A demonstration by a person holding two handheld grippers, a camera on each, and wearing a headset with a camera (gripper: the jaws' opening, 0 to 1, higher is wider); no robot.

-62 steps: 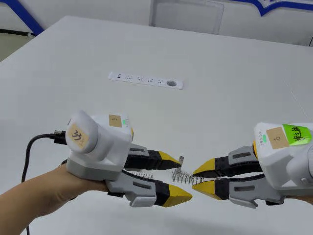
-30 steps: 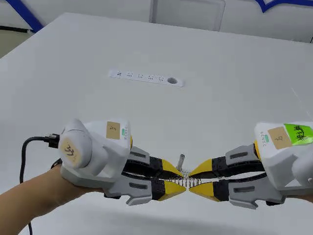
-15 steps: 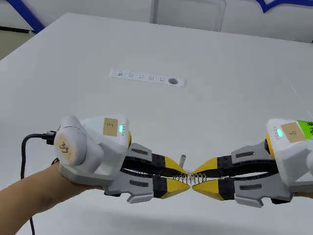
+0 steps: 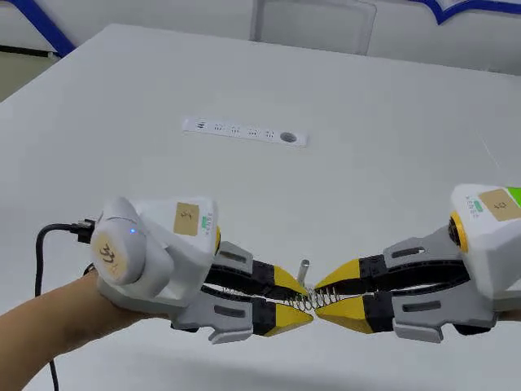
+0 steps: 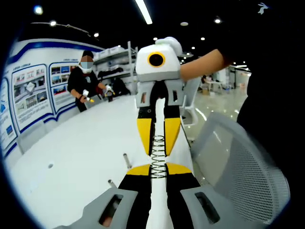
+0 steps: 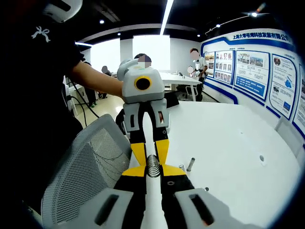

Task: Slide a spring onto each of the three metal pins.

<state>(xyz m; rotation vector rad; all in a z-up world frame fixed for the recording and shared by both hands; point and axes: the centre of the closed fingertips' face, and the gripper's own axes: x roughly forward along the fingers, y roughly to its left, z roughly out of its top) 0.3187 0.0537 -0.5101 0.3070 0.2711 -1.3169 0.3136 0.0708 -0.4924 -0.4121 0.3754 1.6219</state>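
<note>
A short coil spring (image 4: pixel 309 301) hangs level just above the white table, held at both ends. My left gripper (image 4: pixel 297 300) is shut on its left end and my right gripper (image 4: pixel 319 300) is shut on its right end, yellow tips almost meeting. One metal pin (image 4: pixel 304 267) stands upright just behind the tips. In the left gripper view the spring (image 5: pixel 157 152) runs from my left gripper (image 5: pixel 158 169) to the right gripper (image 5: pixel 158 136), with two pins (image 5: pixel 126 161) (image 5: pixel 111 183) to the left. In the right gripper view my right gripper (image 6: pixel 153 171) grips the spring (image 6: pixel 152 166), with a pin (image 6: pixel 190 164) beside it.
A white power strip (image 4: pixel 242 131) lies further back on the table (image 4: pixel 383 163). A black cable (image 4: pixel 49 244) trails from the left gripper. A grey mesh chair (image 5: pixel 238 167) stands by the table's near edge. People stand far off in the room.
The left gripper, open 2.1 s ago, has moved right and shut on the free end of the spring held by the right gripper. Both grippers have stayed tip to tip since.
</note>
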